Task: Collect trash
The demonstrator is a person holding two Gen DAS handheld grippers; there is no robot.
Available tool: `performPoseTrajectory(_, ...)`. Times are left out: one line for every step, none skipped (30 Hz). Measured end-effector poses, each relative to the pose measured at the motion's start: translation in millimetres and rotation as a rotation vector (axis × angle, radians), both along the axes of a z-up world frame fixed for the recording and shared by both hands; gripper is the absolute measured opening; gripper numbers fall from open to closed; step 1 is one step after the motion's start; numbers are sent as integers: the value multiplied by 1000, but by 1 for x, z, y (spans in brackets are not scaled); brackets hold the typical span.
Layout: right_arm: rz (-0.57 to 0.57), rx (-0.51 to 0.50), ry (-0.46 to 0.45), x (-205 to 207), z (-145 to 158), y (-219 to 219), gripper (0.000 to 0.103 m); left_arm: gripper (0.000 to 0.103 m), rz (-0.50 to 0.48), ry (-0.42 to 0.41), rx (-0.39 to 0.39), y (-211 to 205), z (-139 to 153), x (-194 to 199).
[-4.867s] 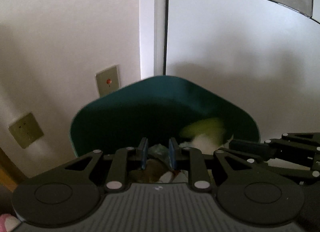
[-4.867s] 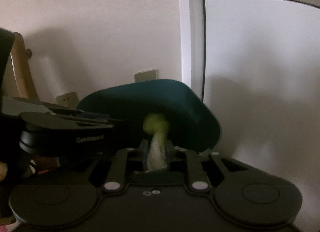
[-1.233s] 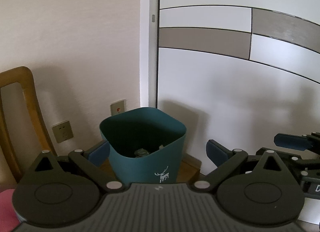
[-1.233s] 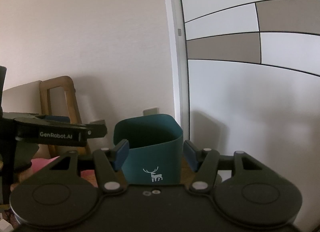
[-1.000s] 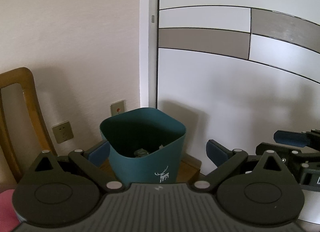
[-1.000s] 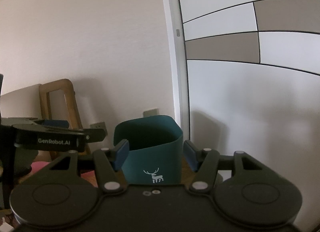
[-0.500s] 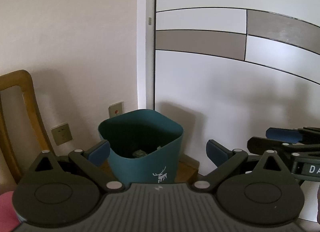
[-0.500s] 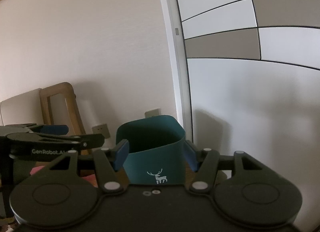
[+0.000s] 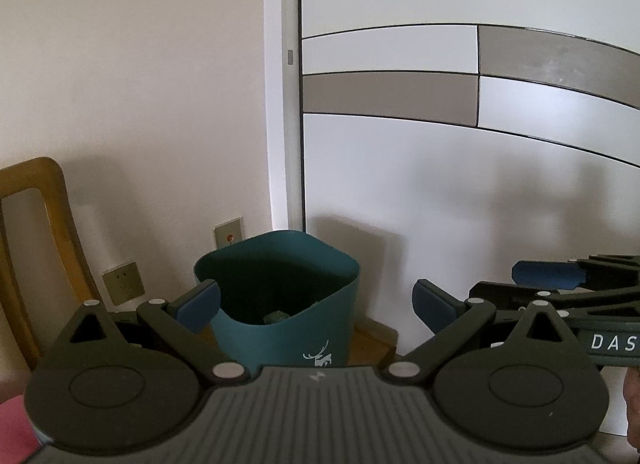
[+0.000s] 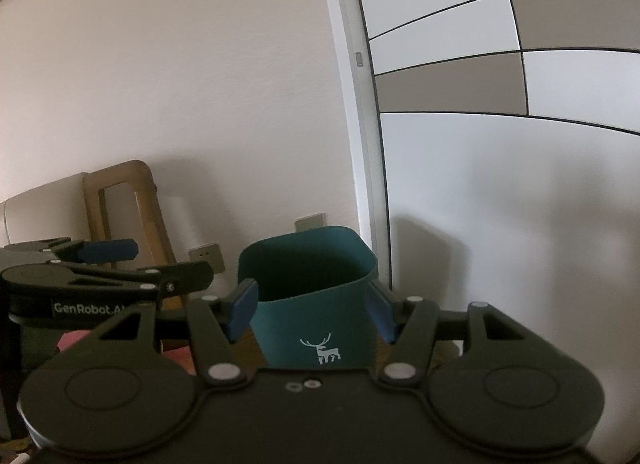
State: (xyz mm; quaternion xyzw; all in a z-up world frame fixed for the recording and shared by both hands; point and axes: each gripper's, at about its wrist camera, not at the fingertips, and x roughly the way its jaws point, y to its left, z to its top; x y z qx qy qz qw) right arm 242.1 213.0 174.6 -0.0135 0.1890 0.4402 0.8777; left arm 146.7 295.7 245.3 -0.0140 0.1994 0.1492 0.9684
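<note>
Trash [image 9: 275, 318] lies low inside the teal bin [image 9: 286, 328], which stands on the floor against the wall beside the white door [image 9: 460, 191]. Only a small dark scrap shows past the rim. Both tools hang back from the bin, the left tool [image 9: 316, 300] and the right tool [image 10: 312, 308] each spread wide and carrying nothing. To go on well, I would turn away from the bin, seek loose litter, and approach it with fingers apart.
</note>
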Motion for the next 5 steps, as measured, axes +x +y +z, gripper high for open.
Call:
performPoseTrajectory(-1, 0, 0, 0, 0, 0, 60, 103, -2, 0, -1, -1, 0, -1)
performPoseTrajectory(-1, 0, -1, 0, 0, -1, 60, 103, -4, 1, -6, -1, -1, -2)
performPoseTrajectory(0, 1, -1, -1, -1, -3, 60, 103, -6, 3, -14, -1, -1, -2)
performPoseTrajectory(0, 3, -1, -2, -1, -5, 60, 103, -7, 4, -22, 0, -1, -2)
performPoseTrajectory(-1, 4, -3, -3, -1, -9, 60, 103, -6, 4, -28, 1, -2, -1)
